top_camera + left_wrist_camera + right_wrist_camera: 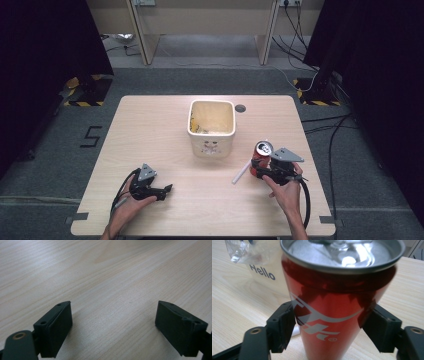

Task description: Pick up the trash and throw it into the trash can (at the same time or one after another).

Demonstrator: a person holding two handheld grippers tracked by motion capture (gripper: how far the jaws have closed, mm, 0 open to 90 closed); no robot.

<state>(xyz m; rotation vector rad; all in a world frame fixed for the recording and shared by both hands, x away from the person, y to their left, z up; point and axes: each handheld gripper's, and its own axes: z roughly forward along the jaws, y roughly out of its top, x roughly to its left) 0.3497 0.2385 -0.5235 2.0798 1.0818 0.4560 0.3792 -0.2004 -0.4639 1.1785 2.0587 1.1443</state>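
A cream-coloured bin (211, 131) of squarish shape with rounded corners is seen just past the centre of the pale wood-grain table (150, 130) in the high view. Yellowish scraps are made out low inside it, too small to be told apart; a faint printed pattern is borne on its near wall.

From the bin, a red can (262, 152) is found at about four o'clock, standing upright on the table. In the right gripper view the can (332, 307) is shown as glossy red metal with a silver swirl mark, tapering to a bright aluminium top with an opened mouth. It is grasped by the right gripper (265, 170), whose black jaws are pressed against its two sides, low on the body. A white straw-like stick (242, 172) is laid flat on the table at about eight o'clock from the can, just beside it. Behind the can, at eleven o'clock in the right gripper view, a white wall printed "Hello" (263, 271) and a scrap of clear crinkled plastic (237, 251) are seen.

The left gripper (167, 189) is held at about seven o'clock from the bin, well apart from it. Its matte black, blocky jaws are spread wide over bare wood, and nothing is held between them.
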